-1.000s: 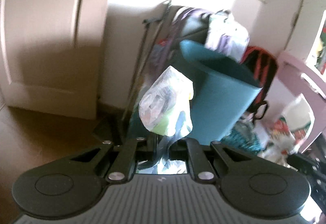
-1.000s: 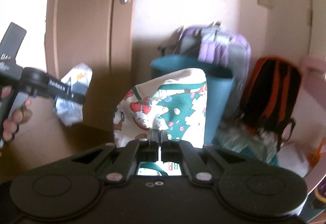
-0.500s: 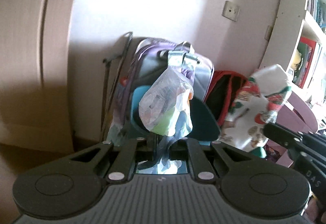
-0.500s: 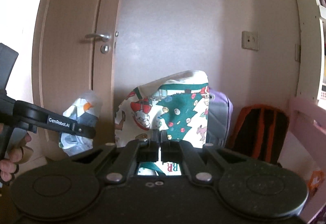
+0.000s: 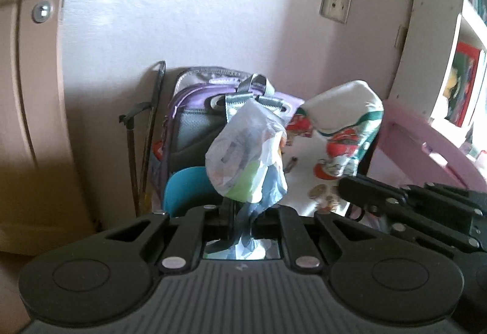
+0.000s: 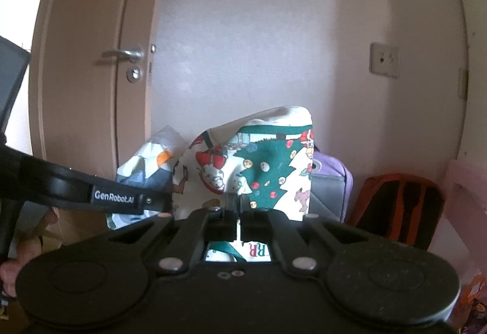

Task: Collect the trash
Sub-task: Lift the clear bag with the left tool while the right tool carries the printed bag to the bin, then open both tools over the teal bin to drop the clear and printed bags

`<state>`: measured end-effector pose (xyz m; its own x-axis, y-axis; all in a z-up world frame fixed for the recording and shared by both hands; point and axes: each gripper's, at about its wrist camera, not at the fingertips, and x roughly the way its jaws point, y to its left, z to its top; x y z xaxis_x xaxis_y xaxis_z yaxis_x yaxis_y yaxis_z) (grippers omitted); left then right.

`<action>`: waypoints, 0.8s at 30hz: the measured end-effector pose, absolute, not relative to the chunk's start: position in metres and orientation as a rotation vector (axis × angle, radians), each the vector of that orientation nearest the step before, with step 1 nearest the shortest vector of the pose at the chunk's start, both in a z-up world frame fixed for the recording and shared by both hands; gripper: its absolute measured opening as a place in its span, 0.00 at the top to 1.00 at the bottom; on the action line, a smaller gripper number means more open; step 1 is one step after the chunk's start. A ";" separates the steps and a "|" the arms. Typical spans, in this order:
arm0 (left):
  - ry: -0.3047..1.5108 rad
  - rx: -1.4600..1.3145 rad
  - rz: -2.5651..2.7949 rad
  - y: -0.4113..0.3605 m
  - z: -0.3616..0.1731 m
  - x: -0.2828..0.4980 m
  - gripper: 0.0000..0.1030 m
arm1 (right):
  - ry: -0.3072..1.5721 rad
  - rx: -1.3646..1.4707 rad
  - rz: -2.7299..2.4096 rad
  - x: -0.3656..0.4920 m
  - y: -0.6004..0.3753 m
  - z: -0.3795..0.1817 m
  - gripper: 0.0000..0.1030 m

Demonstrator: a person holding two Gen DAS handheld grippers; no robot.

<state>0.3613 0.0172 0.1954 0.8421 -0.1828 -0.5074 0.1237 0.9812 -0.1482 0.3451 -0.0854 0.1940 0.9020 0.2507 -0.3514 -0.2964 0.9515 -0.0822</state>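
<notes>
Two bags held up: left tongs [image 5: 240, 220] clamped on clear trash bag [image 5: 248, 154], right tongs [image 6: 239, 210] clamped on Christmas-print bag [image 6: 258, 163]; both bags stand upright, approx. side by side.

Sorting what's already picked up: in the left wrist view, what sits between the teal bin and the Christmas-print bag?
The clear plastic trash bag, clamped in the left hand-held gripper, hangs between the teal bin and the Christmas-print bag.
</notes>
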 end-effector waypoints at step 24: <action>0.919 0.033 -0.195 0.000 0.095 0.446 0.91 | 0.787 -0.175 0.320 0.435 -0.095 0.099 0.98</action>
<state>0.4462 -0.0002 0.0950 0.5903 -0.1537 -0.7924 0.1821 0.9817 -0.0548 0.4353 -0.0952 0.0995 0.6614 0.2167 -0.7180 -0.3457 0.9377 -0.0354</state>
